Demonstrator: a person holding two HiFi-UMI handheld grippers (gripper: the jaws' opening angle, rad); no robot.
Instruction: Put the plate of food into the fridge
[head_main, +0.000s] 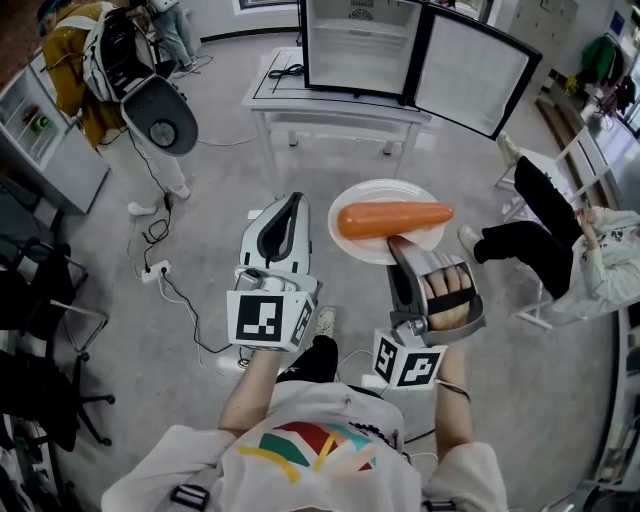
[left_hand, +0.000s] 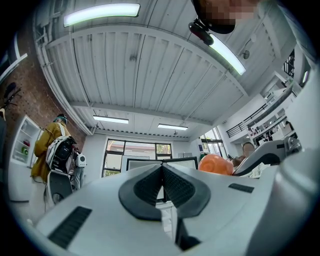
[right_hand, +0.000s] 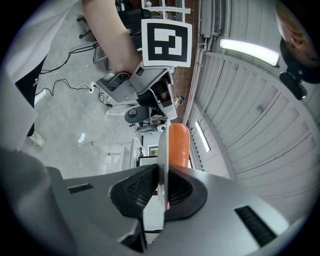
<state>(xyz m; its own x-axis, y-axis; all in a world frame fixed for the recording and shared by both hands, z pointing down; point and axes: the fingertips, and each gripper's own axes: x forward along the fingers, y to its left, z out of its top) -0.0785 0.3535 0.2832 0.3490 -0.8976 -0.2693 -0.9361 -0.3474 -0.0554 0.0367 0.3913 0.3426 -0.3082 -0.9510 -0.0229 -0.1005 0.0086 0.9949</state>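
Note:
In the head view a white plate (head_main: 372, 244) carries a long orange carrot (head_main: 393, 218). My right gripper (head_main: 399, 244) is shut on the plate's near rim and holds it level in the air. The right gripper view shows the plate (right_hand: 162, 150) edge-on between the pads, with the carrot (right_hand: 179, 145) beyond it. My left gripper (head_main: 290, 202) hangs to the left of the plate, shut and empty; its jaws (left_hand: 162, 172) meet with nothing between them. The open fridge (head_main: 362, 45) stands ahead on a white table (head_main: 330, 112), its door (head_main: 472, 72) swung to the right.
A person with a backpack (head_main: 112, 55) stands at the far left beside a white shelf (head_main: 40, 135). Another person (head_main: 560, 235) sits at the right. Cables and a power strip (head_main: 157, 270) lie on the floor. A dark office chair (head_main: 40, 330) is at the left edge.

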